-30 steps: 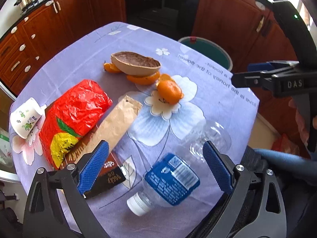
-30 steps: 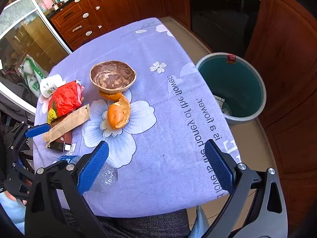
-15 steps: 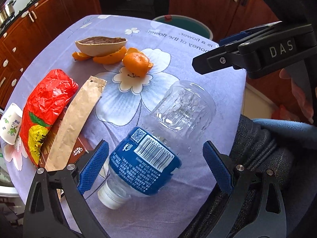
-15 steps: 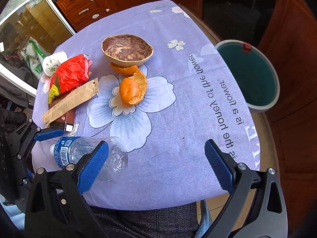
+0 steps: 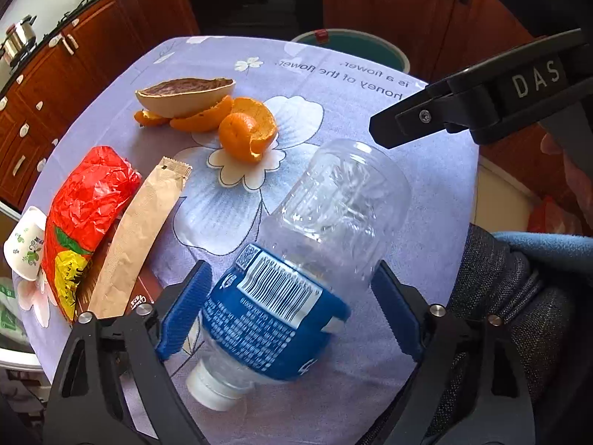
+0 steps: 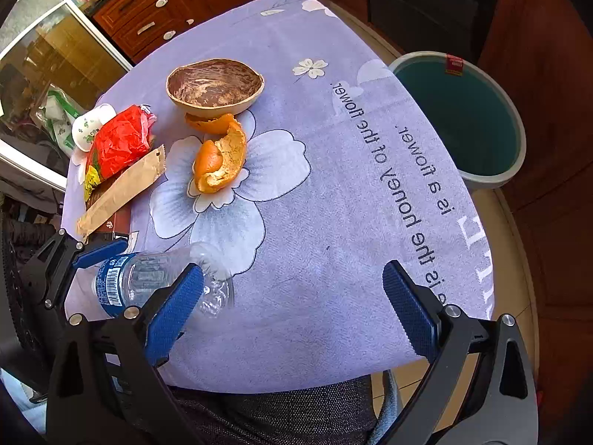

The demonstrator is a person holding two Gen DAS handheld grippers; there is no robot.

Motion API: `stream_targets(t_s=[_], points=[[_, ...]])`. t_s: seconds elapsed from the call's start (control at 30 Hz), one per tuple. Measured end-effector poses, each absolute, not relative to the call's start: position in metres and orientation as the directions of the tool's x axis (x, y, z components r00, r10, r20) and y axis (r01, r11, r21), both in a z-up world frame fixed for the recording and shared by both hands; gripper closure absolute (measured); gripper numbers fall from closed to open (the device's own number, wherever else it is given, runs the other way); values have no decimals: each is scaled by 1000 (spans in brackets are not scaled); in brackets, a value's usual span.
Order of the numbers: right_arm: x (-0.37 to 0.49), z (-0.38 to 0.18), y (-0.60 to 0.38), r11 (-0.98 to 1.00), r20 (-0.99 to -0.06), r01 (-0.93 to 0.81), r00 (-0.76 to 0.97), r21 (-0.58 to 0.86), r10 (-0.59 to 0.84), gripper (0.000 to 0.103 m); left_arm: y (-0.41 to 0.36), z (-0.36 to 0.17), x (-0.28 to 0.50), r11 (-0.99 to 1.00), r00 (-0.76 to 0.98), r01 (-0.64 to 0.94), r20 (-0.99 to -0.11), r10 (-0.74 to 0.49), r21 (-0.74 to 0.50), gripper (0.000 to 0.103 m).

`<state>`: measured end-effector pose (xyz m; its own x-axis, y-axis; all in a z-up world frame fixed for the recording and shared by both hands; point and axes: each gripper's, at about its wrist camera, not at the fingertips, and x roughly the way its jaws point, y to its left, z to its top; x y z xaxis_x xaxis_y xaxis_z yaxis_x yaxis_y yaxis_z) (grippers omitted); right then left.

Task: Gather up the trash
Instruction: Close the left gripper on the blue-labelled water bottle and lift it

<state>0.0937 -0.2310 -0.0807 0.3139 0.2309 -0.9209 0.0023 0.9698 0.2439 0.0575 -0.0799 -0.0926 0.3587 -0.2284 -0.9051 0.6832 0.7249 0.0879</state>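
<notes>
Left claw [image 5: 285, 311] spread wide around empty bottle [image 5: 296, 259] lying at near worktop [image 5: 426, 193] edge, right claw [image 6: 292, 311] released too — may slip off smooth plastic if closed off-centre.

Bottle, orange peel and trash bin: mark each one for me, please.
Bottle [image 5: 281, 307], left wrist view, on its blue label.
Orange peel [image 6: 222, 155], right wrist view, on the pale inner side of the curled peel.
Trash bin [image 6: 517, 137], right wrist view, on its grey rim.

Bare tablecloth [image 6: 333, 230] lies open toward the bin [image 6: 467, 118]; orange peel [image 6: 222, 155] crowds the left.
</notes>
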Motion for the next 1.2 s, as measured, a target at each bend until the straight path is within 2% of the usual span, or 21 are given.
stream_targets(t_s=[0.3, 0.47, 0.63, 0.8, 1.0, 1.1, 1.2], points=[[94, -82, -229, 967, -918, 1, 315, 255, 242, 10, -64, -89, 63, 800, 298, 599, -917, -266, -37, 21], [91, -83, -223, 979, -927, -37, 316, 202, 203, 10, -72, -92, 61, 799, 304, 602, -923, -237, -6, 20], [82, -77, -235, 974, -923, -45, 311, 223, 226, 10, -65, -92, 70, 821, 275, 568, -926, -260, -62, 19], [69, -76, -226, 965, -918, -124, 298, 233, 260, 10, -66, -92, 72, 828, 259, 553, -926, -275, -91, 19], [90, -87, -211, 964, -917, -134, 302, 229, 260, 36, -73, -91, 63, 787, 211, 604, -927, -310, -126, 19], [100, -91, -202, 962, -919, -148, 293, 230, 265, 36, -71, -90, 62, 784, 237, 617, -934, -268, -68, 19], [105, -95, -193, 952, -918, -171, 268, 253, 292, 36, -66, -94, 71, 804, 236, 592, -940, -247, -63, 18]])
